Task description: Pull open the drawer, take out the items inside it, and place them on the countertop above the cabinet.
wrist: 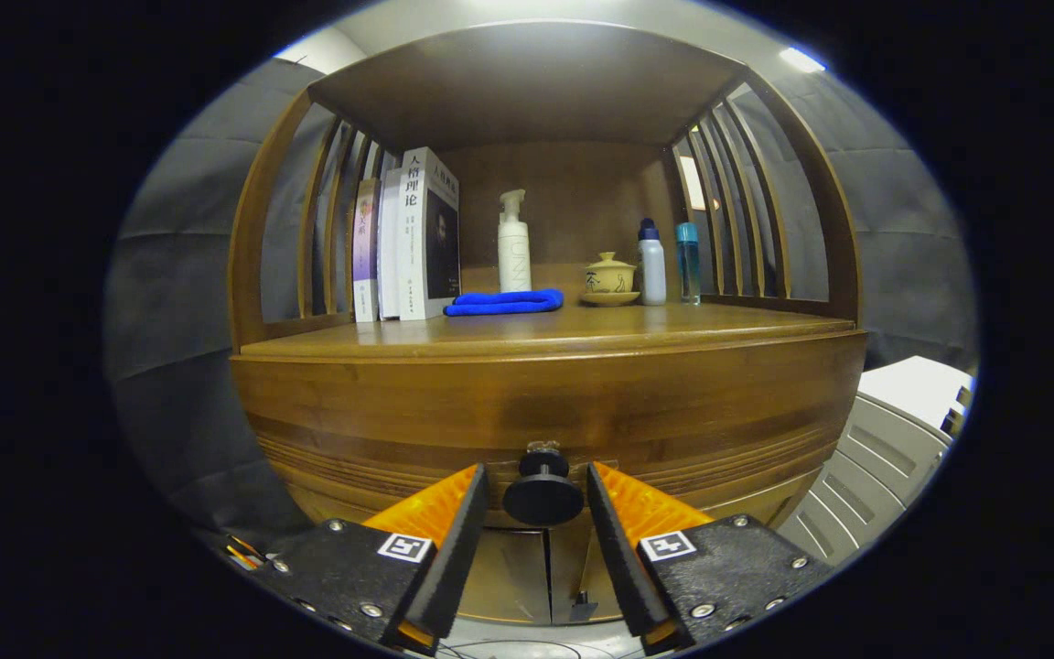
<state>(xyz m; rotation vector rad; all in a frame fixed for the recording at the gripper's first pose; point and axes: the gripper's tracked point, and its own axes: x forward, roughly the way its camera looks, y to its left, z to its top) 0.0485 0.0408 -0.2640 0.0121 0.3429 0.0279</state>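
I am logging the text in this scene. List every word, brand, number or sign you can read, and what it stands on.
"人格理论": large characters on the white book.
Smaller print on that book: too small to read.
Purple book spine: blurred.
Spray bottle, vertical print: too blurred.
Tool, open either side of the drawer knob: square coded markers, no words.
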